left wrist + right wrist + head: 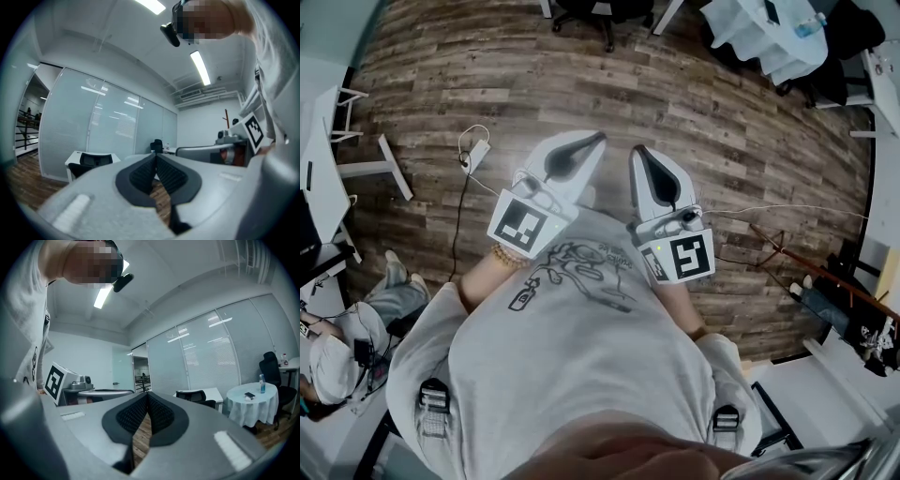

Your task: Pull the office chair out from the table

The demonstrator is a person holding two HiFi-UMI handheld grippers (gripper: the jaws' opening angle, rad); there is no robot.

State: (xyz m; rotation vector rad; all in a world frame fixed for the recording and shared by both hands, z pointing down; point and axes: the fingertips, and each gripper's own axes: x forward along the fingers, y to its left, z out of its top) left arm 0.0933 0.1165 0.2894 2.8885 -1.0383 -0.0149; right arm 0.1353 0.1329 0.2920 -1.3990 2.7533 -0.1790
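Two grippers: held side by side in front of the person's grey T-shirt [581, 356], near each other but not touching, both aimed out level over the floor.
Left gripper [598, 141]: jaws pressed together at the tips. Nothing sits between the ribbed black pads, and only floor shows through the slit behind them.
Right gripper [638, 152]: likewise closed tip to tip and empty.
Marker cubes: one on the back of each gripper, close against the shirt.
Office chair [584, 11]: black, at the top edge of the head view, ahead of both grippers and well apart from them. Its base stands between two white table legs. In both gripper views its backrest is tucked against the desk edge.
White desk [77, 156]: stands in front of the frosted glass partition [112, 126], with the chair pushed in under it.
Floor [722, 122]: dark wood planks, lying between the grippers and the chair.
Power adapter [474, 153]: white, on the floor to the left of the left gripper, with a dark cable running back toward the person.
Round table [253, 405]: covered with a white cloth, off to the right of the desk. A bottle [262, 383] and a small dark flat object rest on top.
Second black chair [277, 376]: just behind the round table.
Another person [366, 323]: seated at the lower left of the head view, legs stretched out on the floor.
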